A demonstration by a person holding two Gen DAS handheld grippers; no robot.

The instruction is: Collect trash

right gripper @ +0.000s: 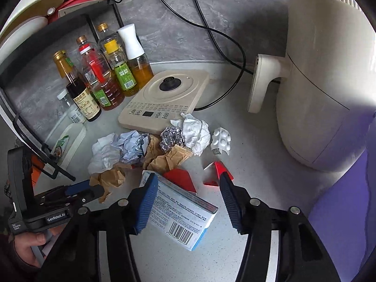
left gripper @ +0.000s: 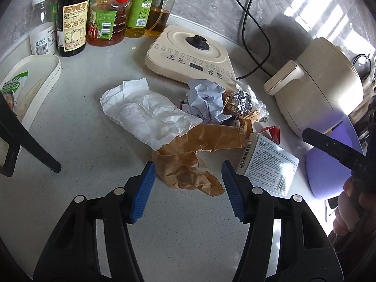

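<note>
A heap of trash lies on the grey counter: white tissue (left gripper: 145,112), crumpled bluish paper (left gripper: 206,98), a foil ball (left gripper: 242,101), brown paper (left gripper: 188,174), red carton scraps (right gripper: 218,171) and a white-and-blue box (right gripper: 181,216) with a barcode. My left gripper (left gripper: 188,183) hovers low over the brown paper's near end, jaws open, the paper between the blue pads. My right gripper (right gripper: 188,199) is open around the box; its left pad overlaps the box's edge and the right pad stands clear of it. A white blister piece (right gripper: 221,141) lies apart from the heap.
A cream kettle base (left gripper: 190,51) sits just behind the heap, a cream air fryer (right gripper: 324,82) to the right with black cords behind. Oil and sauce bottles (left gripper: 103,18) and a white tray (left gripper: 47,70) stand at left under a rack (right gripper: 47,35). A purple object (left gripper: 329,169) is at right.
</note>
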